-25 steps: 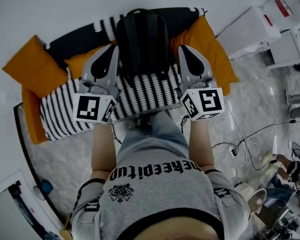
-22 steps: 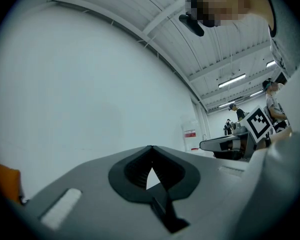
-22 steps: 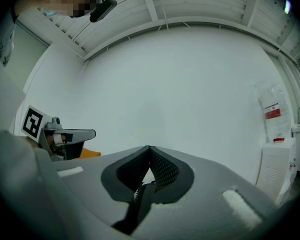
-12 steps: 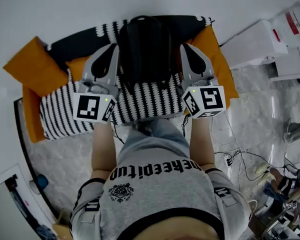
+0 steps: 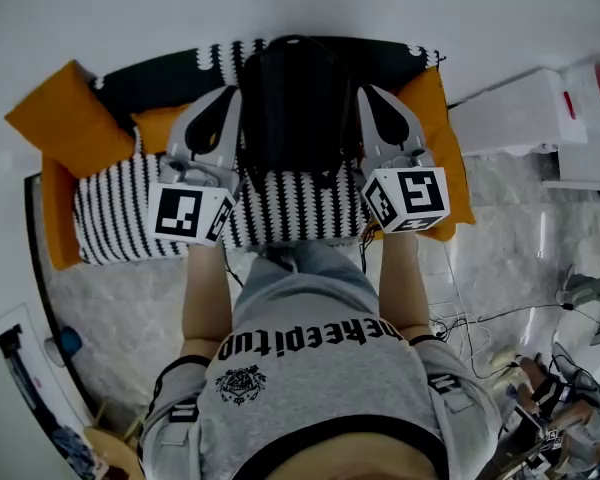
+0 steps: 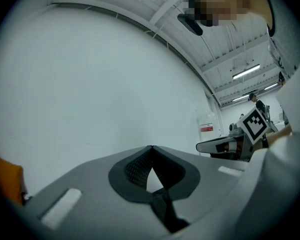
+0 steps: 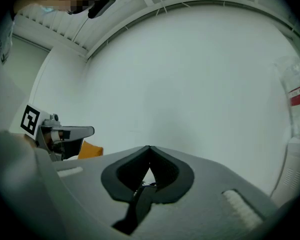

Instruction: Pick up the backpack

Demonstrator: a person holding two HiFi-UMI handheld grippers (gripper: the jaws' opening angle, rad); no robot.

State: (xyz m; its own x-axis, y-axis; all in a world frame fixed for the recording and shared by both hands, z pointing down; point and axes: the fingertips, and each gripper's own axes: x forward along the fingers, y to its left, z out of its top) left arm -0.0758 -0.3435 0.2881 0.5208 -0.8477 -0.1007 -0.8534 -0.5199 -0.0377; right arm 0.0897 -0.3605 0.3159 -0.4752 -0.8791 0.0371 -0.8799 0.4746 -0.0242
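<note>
The black backpack (image 5: 298,98) hangs between my two grippers, above the striped sofa (image 5: 130,208). My left gripper (image 5: 230,96) is at its left side and my right gripper (image 5: 367,93) at its right side. Both point roughly level toward the white wall. In the left gripper view the jaw tips (image 6: 152,147) meet, and a black strap (image 6: 165,211) runs down out of the gap behind them. The right gripper view shows the same: closed tips (image 7: 149,147) with a dark strap (image 7: 140,204) pinched between the jaws. The lower part of the backpack is hidden by its own bulk.
Orange cushions (image 5: 55,118) sit at the sofa's left end and another (image 5: 440,138) at its right. White boxes (image 5: 520,108) stand on the floor at the right. Cables (image 5: 480,318) trail over the marble floor. The white wall (image 5: 130,18) is close behind the sofa.
Both grippers stay shut and keep the backpack between them. The sofa, boxes and floor have shifted in the head view as the person moved; the boxes slid down the picture.
</note>
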